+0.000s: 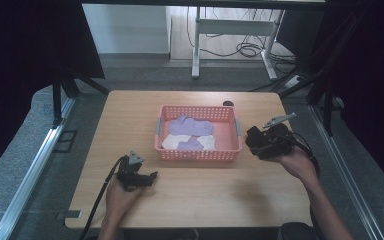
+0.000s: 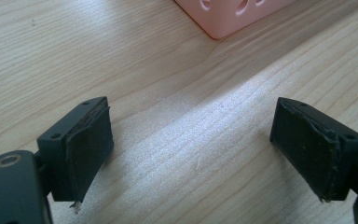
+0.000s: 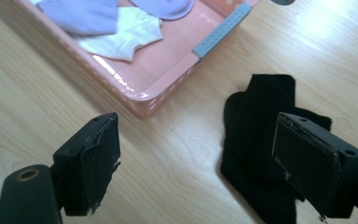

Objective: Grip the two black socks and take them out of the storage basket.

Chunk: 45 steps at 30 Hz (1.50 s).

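Note:
A pink basket [image 1: 198, 150] stands mid-table and holds purple socks [image 1: 191, 125] and a white sock [image 1: 172, 142]. My left gripper [image 1: 149, 178] lies low on the table in front of the basket's left corner. Its jaws [image 2: 191, 154] are open over bare wood, with the basket corner [image 2: 233, 16] just ahead. My right gripper [image 1: 255, 140] hovers beside the basket's right end. It is open [image 3: 196, 168] above a black sock [image 3: 258, 116] that lies crumpled on the table. The right jaw covers part of that sock. The purple socks [image 3: 81, 14] and white sock [image 3: 128, 32] lie inside the basket [image 3: 168, 88].
The basket has a grey handle [image 3: 221, 30] on its right end. A dark round hole [image 1: 227, 104] sits at the table's far edge. Bare wood stretches in front of the basket [image 1: 205, 190]. Black curtains and metal rails flank the table.

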Available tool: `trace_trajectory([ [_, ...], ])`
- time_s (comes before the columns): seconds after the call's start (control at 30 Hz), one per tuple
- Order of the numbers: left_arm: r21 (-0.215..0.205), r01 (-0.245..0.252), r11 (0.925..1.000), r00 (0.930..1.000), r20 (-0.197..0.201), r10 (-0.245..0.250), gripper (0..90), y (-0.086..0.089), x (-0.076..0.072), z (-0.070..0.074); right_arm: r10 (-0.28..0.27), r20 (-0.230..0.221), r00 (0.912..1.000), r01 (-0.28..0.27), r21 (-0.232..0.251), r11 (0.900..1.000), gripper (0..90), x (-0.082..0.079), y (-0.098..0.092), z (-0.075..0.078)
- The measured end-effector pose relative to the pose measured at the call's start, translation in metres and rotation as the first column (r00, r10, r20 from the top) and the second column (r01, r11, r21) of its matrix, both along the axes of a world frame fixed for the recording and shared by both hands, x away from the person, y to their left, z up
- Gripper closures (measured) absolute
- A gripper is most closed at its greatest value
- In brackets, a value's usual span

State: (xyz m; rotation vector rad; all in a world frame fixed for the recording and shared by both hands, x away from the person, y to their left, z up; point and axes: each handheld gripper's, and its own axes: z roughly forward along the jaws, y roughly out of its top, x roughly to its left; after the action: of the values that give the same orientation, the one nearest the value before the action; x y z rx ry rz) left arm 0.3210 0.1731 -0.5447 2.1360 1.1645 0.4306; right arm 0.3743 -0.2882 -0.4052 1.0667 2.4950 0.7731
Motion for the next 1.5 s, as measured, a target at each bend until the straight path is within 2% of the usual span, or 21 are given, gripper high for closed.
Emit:
trace_trajectory([
  [0.37,0.003,0.004,1.0,1.0,0.001,-0.004,12.7,0.0,0.0,0.0,0.044,-0.023,0.9988,-0.043,0.01,0.999,14.2,-0.013,0.012,-0.02],
  [0.67,0.001,0.0,1.0,1.0,-0.003,0.0,12.7,0.0,0.0,0.0,0.07,-0.04,0.9968,-0.069,0.009,0.998,14.1,-0.019,0.018,-0.052],
  [1.13,-0.002,-0.002,1.0,1.0,0.0,0.002,12.7,0.0,0.0,0.0,0.067,-0.059,0.996,-0.064,0.052,0.997,14.1,-0.028,0.022,-0.098],
  [1.5,-0.002,-0.001,1.0,1.0,-0.001,0.001,12.7,0.0,0.0,0.0,0.084,-0.032,0.9959,-0.082,0.068,0.994,12.7,-0.035,0.022,-0.124],
])
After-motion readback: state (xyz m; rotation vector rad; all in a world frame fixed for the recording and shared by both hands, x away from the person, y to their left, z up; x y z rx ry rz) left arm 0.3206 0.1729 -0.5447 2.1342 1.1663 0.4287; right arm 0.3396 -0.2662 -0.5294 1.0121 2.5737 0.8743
